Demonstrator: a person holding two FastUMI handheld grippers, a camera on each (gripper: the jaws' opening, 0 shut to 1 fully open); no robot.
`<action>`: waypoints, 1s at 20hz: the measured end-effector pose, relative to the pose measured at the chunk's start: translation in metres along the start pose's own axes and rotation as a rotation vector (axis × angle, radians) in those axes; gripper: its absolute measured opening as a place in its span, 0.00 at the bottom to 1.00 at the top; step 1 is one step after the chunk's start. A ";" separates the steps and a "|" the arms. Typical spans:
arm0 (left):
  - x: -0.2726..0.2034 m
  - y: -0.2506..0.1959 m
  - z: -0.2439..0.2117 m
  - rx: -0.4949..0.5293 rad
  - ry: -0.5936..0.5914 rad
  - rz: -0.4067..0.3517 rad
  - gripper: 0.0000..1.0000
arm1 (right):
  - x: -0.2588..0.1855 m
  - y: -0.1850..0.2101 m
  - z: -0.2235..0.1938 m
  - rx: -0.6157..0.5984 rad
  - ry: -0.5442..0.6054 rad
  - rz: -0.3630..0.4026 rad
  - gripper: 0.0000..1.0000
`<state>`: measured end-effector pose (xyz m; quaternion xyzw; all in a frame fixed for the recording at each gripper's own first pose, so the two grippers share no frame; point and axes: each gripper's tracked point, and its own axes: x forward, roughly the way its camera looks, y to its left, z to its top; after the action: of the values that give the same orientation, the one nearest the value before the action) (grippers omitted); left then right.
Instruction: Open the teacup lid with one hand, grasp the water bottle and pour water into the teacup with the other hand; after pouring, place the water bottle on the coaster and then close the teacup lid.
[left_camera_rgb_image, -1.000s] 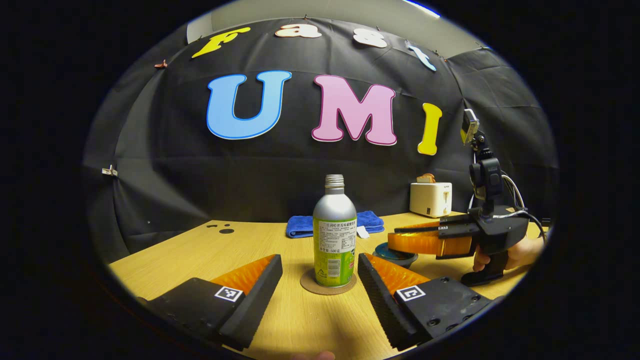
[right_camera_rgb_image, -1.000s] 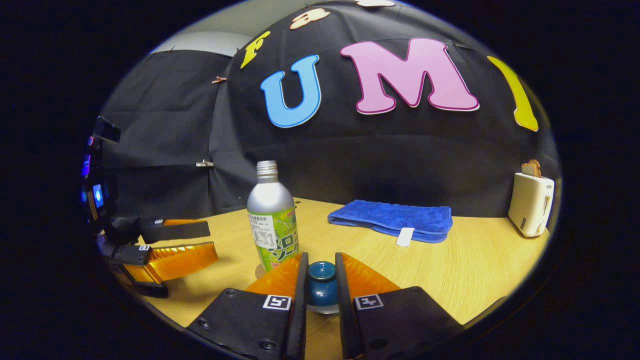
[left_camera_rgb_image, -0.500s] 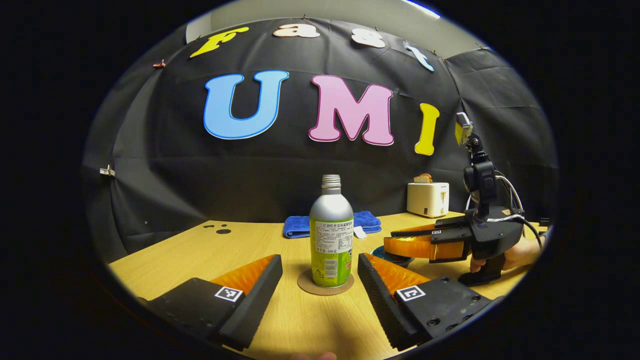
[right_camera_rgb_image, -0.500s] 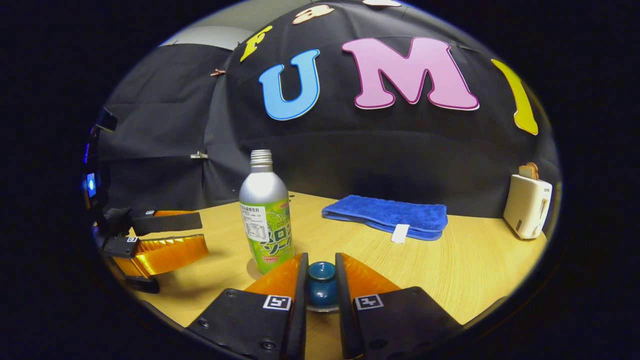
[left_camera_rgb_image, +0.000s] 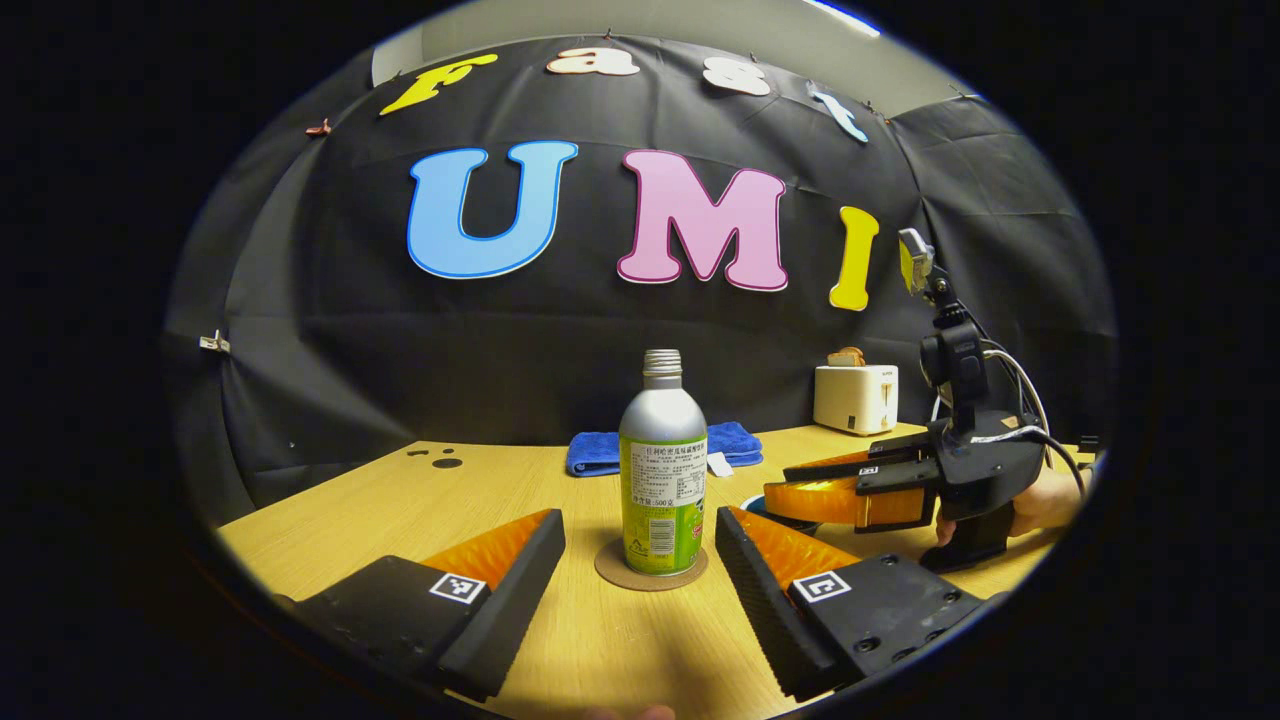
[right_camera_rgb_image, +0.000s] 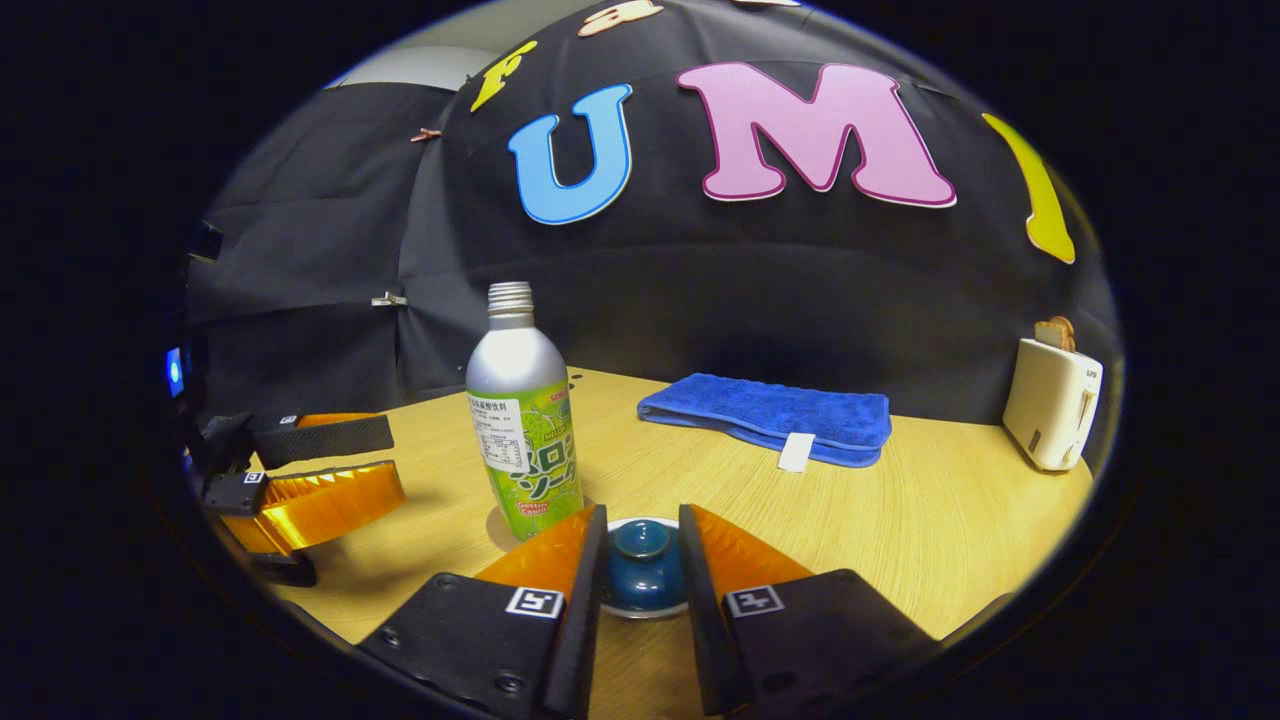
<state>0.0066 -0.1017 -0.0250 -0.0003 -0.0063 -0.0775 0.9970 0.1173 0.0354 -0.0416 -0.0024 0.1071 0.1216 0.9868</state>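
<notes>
**On the tabletop: bottle parked, lid going down**

On the wooden tabletop (left_camera_rgb_image: 330, 500) the water bottle (left_camera_rgb_image: 662, 470) stood upright on its round coaster (left_camera_rgb_image: 650, 568), between the wide-apart fingers of the left claw (left_camera_rgb_image: 640, 560), which touched nothing. Just beside it, the right claw (right_camera_rgb_image: 642, 570) sat low over the teacup, its fingers drawn in narrowly on either side of the blue lid (right_camera_rgb_image: 642, 560); whether they pressed the knob I could not tell. By my reckoning the pouring was finished and the bottle put away, leaving only the lid to be seated and let go. A blue towel (right_camera_rgb_image: 770, 415) and a toaster (right_camera_rgb_image: 1050, 415) waited farther back.
</notes>
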 end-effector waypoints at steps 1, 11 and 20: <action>0.000 0.001 -0.001 0.000 0.000 0.002 0.95 | -0.001 0.000 -0.001 0.010 0.009 0.006 0.52; -0.001 0.004 -0.001 0.000 0.001 0.019 0.95 | -0.093 -0.004 0.042 -0.058 -0.154 -0.116 0.98; -0.005 -0.003 -0.001 0.000 0.000 -0.003 0.95 | -0.123 -0.019 0.011 0.092 -0.201 -0.230 0.98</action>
<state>0.0017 -0.1037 -0.0259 -0.0002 -0.0063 -0.0789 0.9969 0.0079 -0.0126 -0.0049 0.0427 0.0123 0.0026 0.9990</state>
